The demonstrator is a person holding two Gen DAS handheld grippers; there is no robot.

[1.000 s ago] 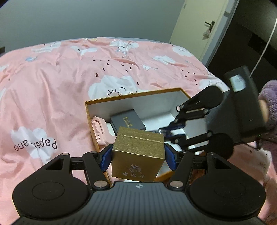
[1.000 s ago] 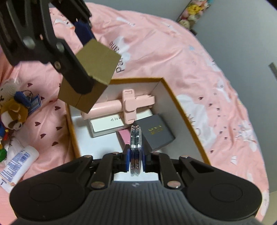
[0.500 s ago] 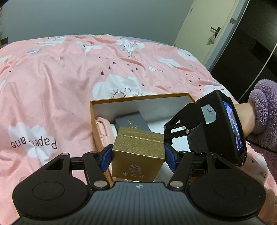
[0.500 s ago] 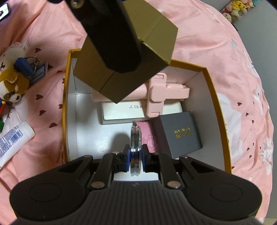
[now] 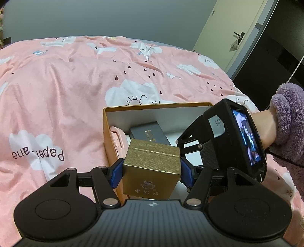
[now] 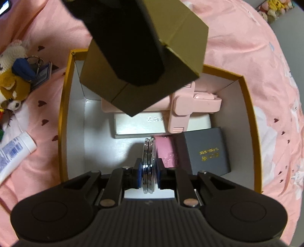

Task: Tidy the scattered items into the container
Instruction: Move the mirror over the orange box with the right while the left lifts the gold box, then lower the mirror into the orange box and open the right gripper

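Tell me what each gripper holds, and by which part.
Left gripper clamps the gold box by its two sides. Right gripper pinches the round discs by their flat faces.

Pink cloud-print bedspread [image 5: 76, 85], grey wall [image 5: 95, 17], cream door [image 5: 231, 28] at right

Your surface: a bed under a pink cloud-print cover [image 5: 72, 91]. On it sits the open orange-walled box [image 6: 63, 121]. Beside the box lie plush keychains [image 6: 15, 81] and a white tube [image 6: 13, 153].
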